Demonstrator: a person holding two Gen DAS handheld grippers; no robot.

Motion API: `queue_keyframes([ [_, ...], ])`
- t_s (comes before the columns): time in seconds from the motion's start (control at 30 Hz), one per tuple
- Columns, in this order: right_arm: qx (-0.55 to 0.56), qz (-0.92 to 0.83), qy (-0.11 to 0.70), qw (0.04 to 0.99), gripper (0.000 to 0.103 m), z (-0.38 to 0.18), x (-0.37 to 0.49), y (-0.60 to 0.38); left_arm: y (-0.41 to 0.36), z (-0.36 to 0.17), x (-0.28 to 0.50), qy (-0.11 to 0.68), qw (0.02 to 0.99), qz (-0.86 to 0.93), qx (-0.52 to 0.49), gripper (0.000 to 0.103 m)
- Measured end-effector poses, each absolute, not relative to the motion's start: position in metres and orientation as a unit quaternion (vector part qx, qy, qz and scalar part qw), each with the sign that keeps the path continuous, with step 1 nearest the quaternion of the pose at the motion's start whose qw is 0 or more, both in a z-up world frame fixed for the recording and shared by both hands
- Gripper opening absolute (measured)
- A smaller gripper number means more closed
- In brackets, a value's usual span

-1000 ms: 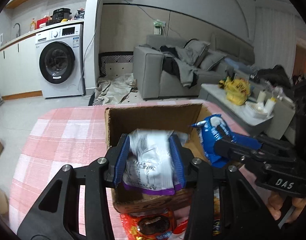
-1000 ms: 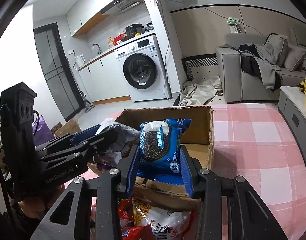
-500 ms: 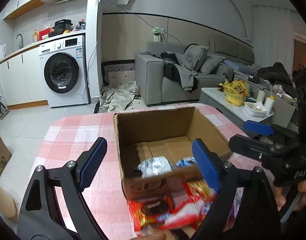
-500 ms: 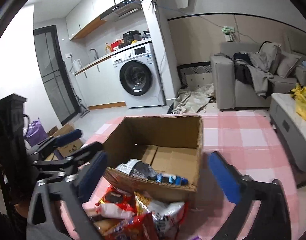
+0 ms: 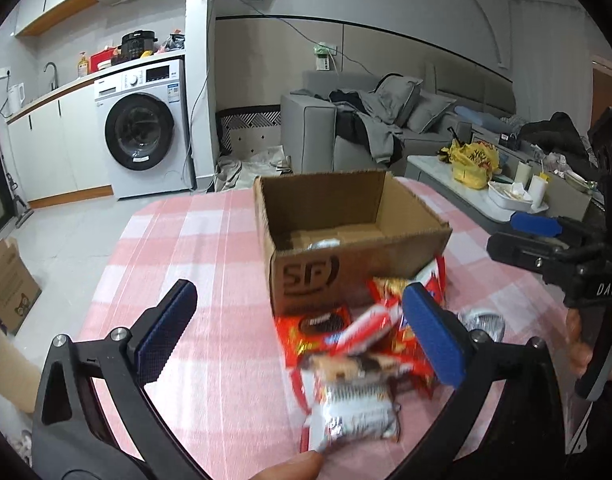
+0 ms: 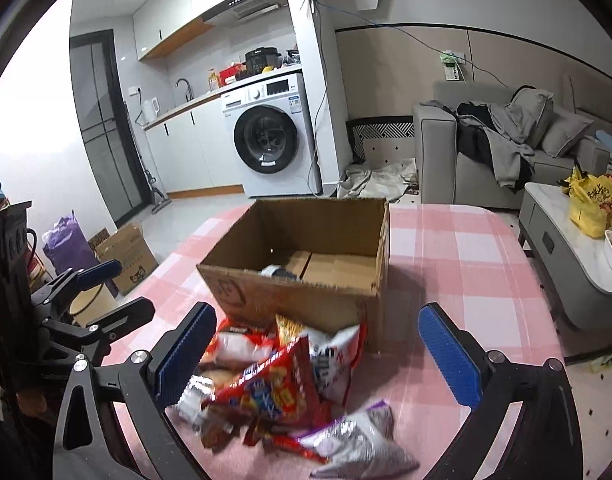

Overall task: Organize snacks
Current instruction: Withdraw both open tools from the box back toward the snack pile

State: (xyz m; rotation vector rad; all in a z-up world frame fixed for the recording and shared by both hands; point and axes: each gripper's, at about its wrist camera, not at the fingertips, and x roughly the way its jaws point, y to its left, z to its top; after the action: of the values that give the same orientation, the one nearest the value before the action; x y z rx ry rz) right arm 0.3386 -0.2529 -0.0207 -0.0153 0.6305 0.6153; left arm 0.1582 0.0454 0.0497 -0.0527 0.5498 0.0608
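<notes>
An open cardboard box [image 5: 405, 240] [image 6: 345, 304] stands on the pink checked tablecloth [image 5: 210, 248]; a silver packet [image 5: 323, 244] lies inside. A pile of snack packets [image 5: 365, 336] [image 6: 274, 384] lies in front of the box, mostly red, with a silver and brown packet [image 5: 353, 404] nearest and a silver and purple one [image 6: 357, 440]. My left gripper [image 5: 302, 332] is open and empty above the pile. My right gripper [image 6: 317, 356] is open and empty above the pile, and also shows in the left wrist view [image 5: 545, 236].
A washing machine [image 5: 146, 132] and kitchen counter stand at the back left. A grey sofa [image 5: 369, 132] and a low table [image 5: 501, 196] with a yellow bag are at the right. Cardboard boxes [image 6: 126, 256] stand on the floor to the left.
Both grippers let go of their packets into the box, opened wide and pulled back toward the pile in front of the box.
</notes>
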Motion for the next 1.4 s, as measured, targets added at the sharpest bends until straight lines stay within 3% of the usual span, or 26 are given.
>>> queue_keyframes([
  [0.53,-0.021,0.296,0.324,0.898,0.103,-0.035,0.305,-0.256,0.039,0.027,0.133,0.305,0.952,0.016,-0.039,0.102],
  [1.4,-0.011,0.252,0.439,0.863,0.103,-0.102,0.347,-0.294,0.033,-0.016,0.160,0.379,0.925,0.003,-0.031,0.102],
])
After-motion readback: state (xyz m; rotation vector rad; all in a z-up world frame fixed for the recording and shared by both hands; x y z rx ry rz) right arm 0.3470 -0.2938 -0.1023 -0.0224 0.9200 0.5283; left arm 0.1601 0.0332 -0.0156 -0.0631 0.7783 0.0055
